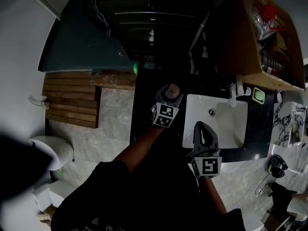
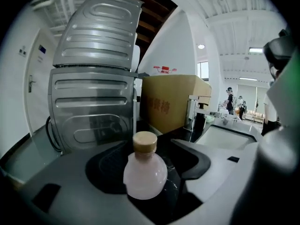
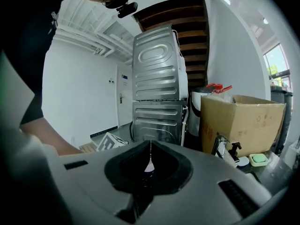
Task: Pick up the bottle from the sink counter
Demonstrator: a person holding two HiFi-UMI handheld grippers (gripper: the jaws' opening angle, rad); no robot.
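A small bottle (image 2: 145, 172) with a pale pink body and a tan cap stands upright on the dark sink counter (image 1: 144, 119). It sits between the jaws of my left gripper (image 2: 150, 146), which are spread wide, with a gap showing on its right side. In the head view the bottle's cap (image 1: 173, 90) shows just beyond the left gripper (image 1: 169, 96), left of the white basin (image 1: 231, 124). My right gripper (image 1: 202, 126) hovers over the basin's near left corner. Its jaws (image 3: 150, 143) are shut with nothing between them.
A faucet (image 1: 233, 93) and a green soap dish (image 1: 259, 96) sit behind the basin. A large cardboard box (image 1: 260, 37) stands at the back right. Stacked metal appliances (image 2: 93, 78) rise behind the counter. A wooden pallet (image 1: 72, 100) lies on the floor at the left.
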